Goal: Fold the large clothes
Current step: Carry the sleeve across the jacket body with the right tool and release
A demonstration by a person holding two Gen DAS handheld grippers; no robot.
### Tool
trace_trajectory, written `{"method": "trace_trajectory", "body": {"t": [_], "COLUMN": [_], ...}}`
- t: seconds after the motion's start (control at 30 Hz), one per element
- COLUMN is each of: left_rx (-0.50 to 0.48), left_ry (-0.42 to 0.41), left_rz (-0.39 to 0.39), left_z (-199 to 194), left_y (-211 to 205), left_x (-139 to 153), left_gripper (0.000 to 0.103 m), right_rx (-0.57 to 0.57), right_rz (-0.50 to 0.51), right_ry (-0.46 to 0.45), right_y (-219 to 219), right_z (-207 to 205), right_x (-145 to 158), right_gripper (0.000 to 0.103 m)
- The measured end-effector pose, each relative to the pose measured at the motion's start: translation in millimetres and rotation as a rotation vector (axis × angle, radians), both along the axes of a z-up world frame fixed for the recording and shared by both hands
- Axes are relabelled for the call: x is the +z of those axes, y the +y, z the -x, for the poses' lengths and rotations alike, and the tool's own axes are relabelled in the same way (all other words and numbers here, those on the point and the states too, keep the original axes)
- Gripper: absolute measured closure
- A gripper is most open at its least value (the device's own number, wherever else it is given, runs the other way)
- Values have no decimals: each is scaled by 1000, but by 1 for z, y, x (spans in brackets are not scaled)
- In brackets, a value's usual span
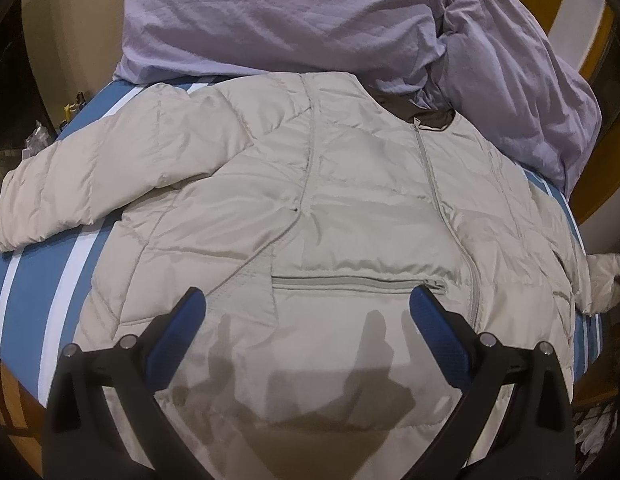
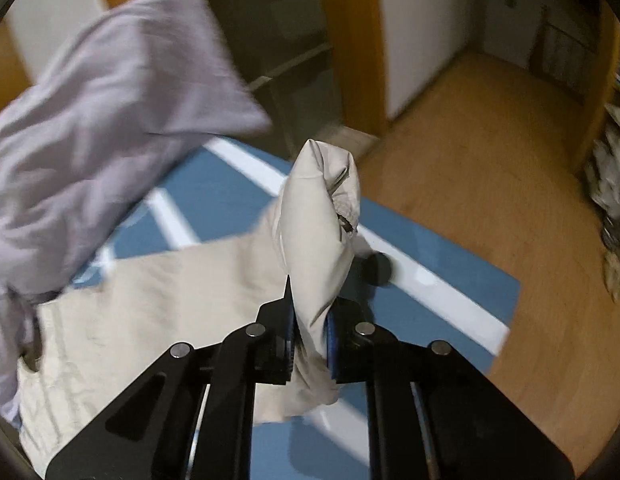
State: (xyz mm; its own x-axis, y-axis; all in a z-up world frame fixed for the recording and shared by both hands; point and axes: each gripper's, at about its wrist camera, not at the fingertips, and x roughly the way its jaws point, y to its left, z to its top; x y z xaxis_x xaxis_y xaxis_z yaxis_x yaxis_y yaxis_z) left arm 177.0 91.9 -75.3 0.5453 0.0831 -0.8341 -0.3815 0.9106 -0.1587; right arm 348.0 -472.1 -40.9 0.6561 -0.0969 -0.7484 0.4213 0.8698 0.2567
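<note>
Right wrist view: beige puffer jacket [image 2: 122, 300] spread front-up across blue striped mattress [image 2: 438, 240], one sleeve [image 2: 318, 216] clamped in right gripper [image 2: 310, 336] and lifted off it, seemingly for folding inward, left gripper [image 1: 308, 308] spread wide, empty, above jacket's hem.

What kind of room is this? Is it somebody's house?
Probably a room in a home, maybe a bedroom. There is a wooden floor, a crumpled lilac bedsheet or duvet, and a beige quilted jacket spread on a blue surface with white stripes.
</note>
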Motion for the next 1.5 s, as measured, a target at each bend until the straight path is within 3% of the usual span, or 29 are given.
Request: {"method": "trace_trajectory", "body": {"t": [0.17,0.33,0.6,0.83,1.03,1.27,1.4,1.5], "left_rx": [34,69,154,235,289,333,349,372], "left_ry": [-14,-22,-31,-28,-27,-16,-20,-25], "left_rz": [18,27,30,34,36,40,25,4], "left_z": [5,15,34,51,65,78,79,81], "left_y": [8,15,36,56,69,82,92,105], "left_x": [0,0,0,-3,-6,-9,-7,-4], "left_gripper": [2,2,2,2,2,2,2,2], "right_rx": [189,393,687,881,944,1003,1040,992], "right_rz": [-6,-18,-34,-79,-84,-9,-29,-74], "right_ry": [-45,-47,32,71,96,221,181,68], "right_y": [71,157,306,401,449,464,460,438], "right_z": [-26,-51,-48,-29,-23,-16,-8,-10], "right_x": [33,44,15,3,-8,-55,-39,-16], "right_gripper": [90,91,90,91,91,87,62,58]}}
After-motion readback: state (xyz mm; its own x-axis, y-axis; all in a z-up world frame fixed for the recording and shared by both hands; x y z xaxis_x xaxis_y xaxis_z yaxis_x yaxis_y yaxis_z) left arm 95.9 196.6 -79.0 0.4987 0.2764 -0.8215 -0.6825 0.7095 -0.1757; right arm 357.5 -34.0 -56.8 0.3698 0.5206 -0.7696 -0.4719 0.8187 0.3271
